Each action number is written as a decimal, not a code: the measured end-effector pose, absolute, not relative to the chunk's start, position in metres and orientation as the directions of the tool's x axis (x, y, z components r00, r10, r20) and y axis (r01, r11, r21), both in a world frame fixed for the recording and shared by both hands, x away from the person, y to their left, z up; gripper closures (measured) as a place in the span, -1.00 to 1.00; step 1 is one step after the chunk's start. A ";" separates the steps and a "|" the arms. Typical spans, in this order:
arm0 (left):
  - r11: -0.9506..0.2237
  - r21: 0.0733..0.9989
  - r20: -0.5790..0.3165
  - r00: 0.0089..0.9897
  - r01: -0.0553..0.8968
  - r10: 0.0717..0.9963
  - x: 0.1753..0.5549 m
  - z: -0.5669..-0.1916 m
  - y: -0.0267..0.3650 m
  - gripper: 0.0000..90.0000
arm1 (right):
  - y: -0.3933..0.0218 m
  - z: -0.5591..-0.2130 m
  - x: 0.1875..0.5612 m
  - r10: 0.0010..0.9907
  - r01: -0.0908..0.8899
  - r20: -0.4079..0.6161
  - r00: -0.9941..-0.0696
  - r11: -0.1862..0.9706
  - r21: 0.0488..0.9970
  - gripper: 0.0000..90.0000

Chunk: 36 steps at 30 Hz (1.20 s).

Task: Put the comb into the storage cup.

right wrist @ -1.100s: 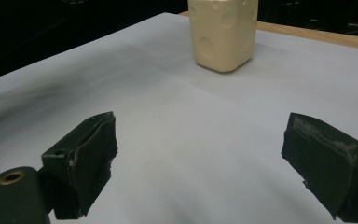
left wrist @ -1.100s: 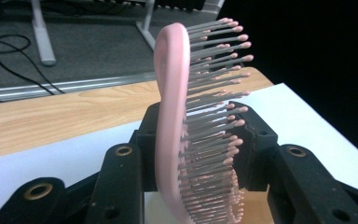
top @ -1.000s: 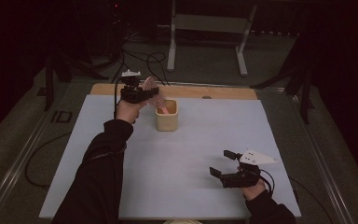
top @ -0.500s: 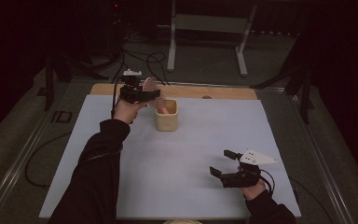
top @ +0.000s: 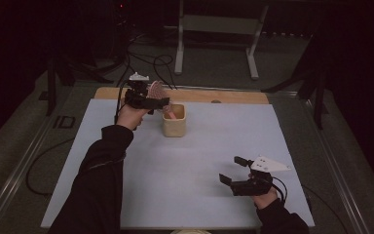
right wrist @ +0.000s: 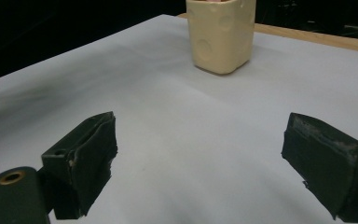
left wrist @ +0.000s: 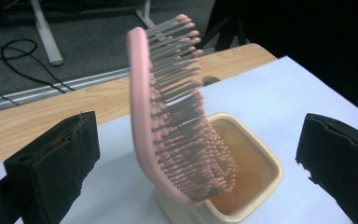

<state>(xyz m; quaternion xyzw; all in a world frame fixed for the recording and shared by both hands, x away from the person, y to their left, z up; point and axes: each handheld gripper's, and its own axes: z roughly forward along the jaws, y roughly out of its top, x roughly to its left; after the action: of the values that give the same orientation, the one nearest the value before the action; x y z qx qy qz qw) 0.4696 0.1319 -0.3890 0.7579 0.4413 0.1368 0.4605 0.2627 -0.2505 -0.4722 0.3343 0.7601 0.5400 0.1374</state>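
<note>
- Near edge of the table (top: 126,195): right gripper (top: 237,171) sits low over the white sheet, fingers (right wrist: 81,163) spread wide, nothing between them. Same spot as a second ago; it is idle.
- Mid-table, far half: cream cup (top: 174,122), square-mouthed, upright. In the right gripper view it stands well ahead of the open fingers, untouched by them.
- Pink hairbrush (left wrist: 168,116) now stands handle-down in the cup, head leaning out over the rim toward the far left, bristles facing the cup's mouth.
- Left gripper (top: 148,103) just beside the cup, to its left. A second ago the brush head was at its fingers; now the fingers (left wrist: 56,163) stand wide on either side of the brush, apart from it. The hand has shifted slightly toward the far edge.
- Reading: the brush has been released into the cup. The placing step looks finished; the lean might tip a light cup, though it stands steady here.
</note>
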 end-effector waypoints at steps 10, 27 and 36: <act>-0.236 0.829 -0.169 0.629 0.507 0.759 0.467 -0.384 0.136 -1.00 | -0.252 -0.474 0.263 0.657 0.362 0.156 -0.738 0.191 0.912 -0.78; -0.243 0.863 -0.142 0.675 0.442 0.724 0.450 -0.381 0.145 -1.00 | -0.252 -0.473 0.261 0.664 0.361 0.150 -0.732 0.193 0.912 -0.78; -0.275 0.863 -0.127 0.710 0.423 0.692 0.437 -0.380 0.153 -1.00 | -0.250 -0.472 0.261 0.663 0.357 0.143 -0.735 0.200 0.912 -0.78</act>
<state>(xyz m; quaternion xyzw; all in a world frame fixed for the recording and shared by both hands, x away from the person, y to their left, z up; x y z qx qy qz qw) 0.4373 0.1534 -0.3804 0.7864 0.3545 0.1387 0.4864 0.2611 -0.2503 -0.4725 0.3351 0.7614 0.5364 0.1424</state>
